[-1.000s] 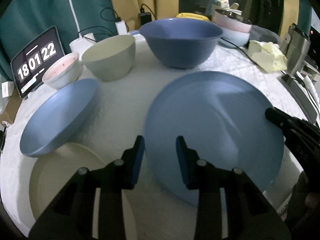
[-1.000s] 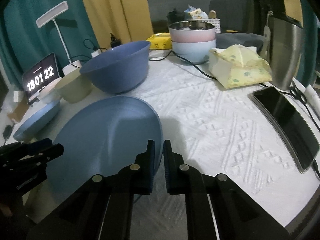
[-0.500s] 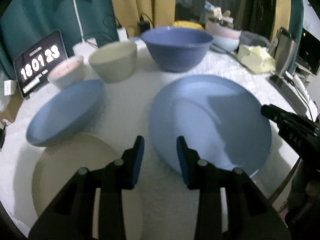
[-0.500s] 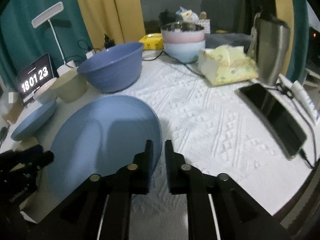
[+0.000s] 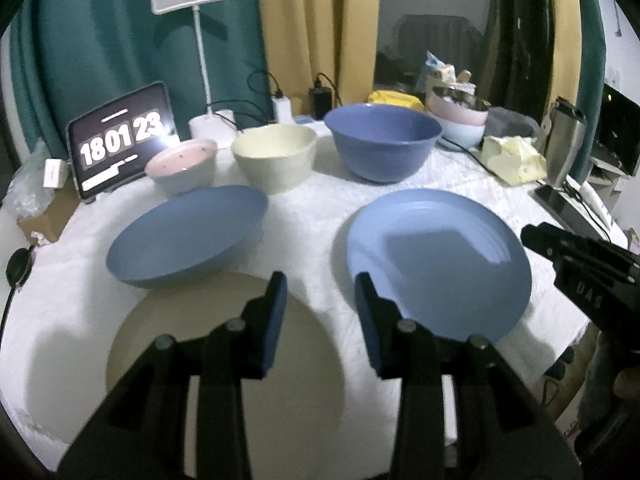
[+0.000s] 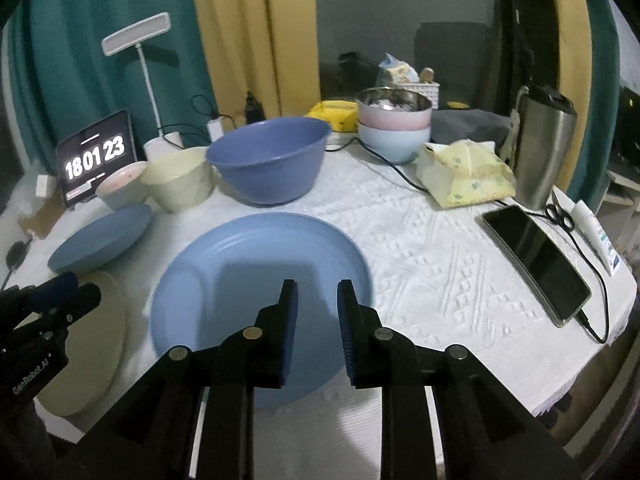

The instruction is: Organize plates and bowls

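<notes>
The large blue plate (image 6: 260, 280) lay flat on the desk (image 6: 432, 248); right tongs (image 6: 317, 300) were opening above it, left tongs (image 5: 320, 292) parted, both empty. Next likely: grasping another plate for stacking.

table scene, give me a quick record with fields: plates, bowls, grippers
plates: large flat blue plate lies on the white cloth; smaller blue plate leans tilted on the round beige plate
bowls: big blue bowl, cream bowl, small pink-lined bowl in a row behind the plates
left gripper: open, nothing between the jaws
right gripper: jaws opening, nothing between them, above the large blue plate
</notes>
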Demonstrator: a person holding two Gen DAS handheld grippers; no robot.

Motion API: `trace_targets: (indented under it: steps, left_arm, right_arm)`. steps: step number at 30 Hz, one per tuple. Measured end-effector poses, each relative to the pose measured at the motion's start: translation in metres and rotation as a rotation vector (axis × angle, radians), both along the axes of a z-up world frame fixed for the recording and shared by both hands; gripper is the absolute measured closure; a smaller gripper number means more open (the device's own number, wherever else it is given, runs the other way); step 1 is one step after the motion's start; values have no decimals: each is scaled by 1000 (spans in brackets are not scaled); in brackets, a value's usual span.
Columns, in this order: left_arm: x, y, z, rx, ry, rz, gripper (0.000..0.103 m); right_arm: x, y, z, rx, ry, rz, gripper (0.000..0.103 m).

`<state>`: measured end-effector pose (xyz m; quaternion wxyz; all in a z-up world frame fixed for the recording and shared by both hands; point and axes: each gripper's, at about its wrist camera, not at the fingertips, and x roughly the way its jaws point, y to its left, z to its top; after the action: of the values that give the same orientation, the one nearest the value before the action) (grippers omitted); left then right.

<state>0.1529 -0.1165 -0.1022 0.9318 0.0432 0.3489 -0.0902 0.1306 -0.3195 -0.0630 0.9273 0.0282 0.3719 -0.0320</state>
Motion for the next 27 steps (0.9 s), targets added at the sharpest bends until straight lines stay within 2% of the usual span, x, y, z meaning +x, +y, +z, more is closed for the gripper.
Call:
trace_targets:
  steps: [4, 5, 17, 27]
  left_arm:
    - [-6, 15, 4, -6, -21, 25, 62]
    - [-8, 20, 6, -16, -27, 30, 56]
    - [-11, 74, 14, -61, -59, 104, 56]
    - [-2, 120, 14, -69, -64, 167, 56]
  right_arm:
    - [-3, 16, 6, -26, -12, 17, 81]
    - [-3, 21, 8, -28, -15, 24, 81]
    - [3, 71, 17, -32, -16, 112, 81]
    - [21, 107, 18, -38, -6, 162, 81]
